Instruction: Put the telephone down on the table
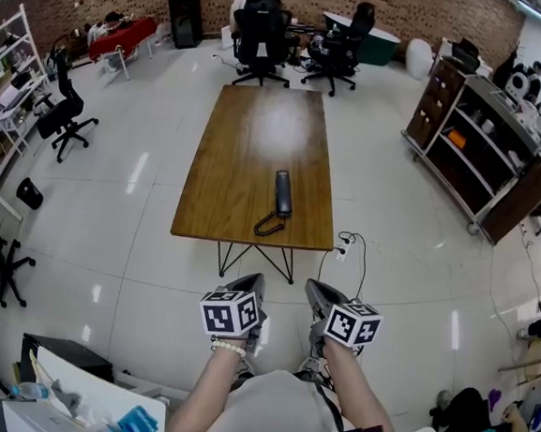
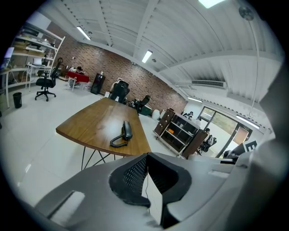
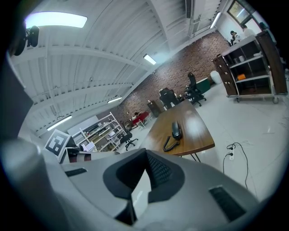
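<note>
Holding both tools low & close to the body. The left gripper (image 1: pixel 249 281) has its pads pressed together w/ nothing between them. The right gripper (image 1: pixel 318 290) looks the same: pads meeting, empty. Each gripper's own view agrees, w/ the dark pads touching at the tip and only room beyond. Neither tool touches anything.

Next out is bare floor, then a white plug block (image 1: pixel 344 251) w/ its cable lying just off the table's near right corner. The table (image 1: pixel 249 143) is well apart from both grippers.

On the wood, the coiled cord (image 1: pixel 268 225) sits nearest the near edge, curled up at the handset's near end. The telephone (image 1: pixel 283 193) lies flat just beyond it, a bit right of centre, its long axis running away from the person. As far as I can tell nothing overhangs.

Judgement: the phone is already down, so the job looks done and the step in hand is just standing clear.
- Don't re-grip; leave the jaws together & the arms tucked in.
- Avoid stepping toward the table legs or the floor cable, since a knock could shift the table.
- The one thing worth a check is the cord loop. It's the part closest to the edge, and prob. the only bit that could drag the handset off if snagged.
- If a fix were needed, take the handset mid-body from above w/ one gripper, not the cord.

Far side: office chairs (image 1: pixel 263 31), a shelf unit (image 1: pixel 474 153) at right, and a brick wall. None of it matters here.
</note>
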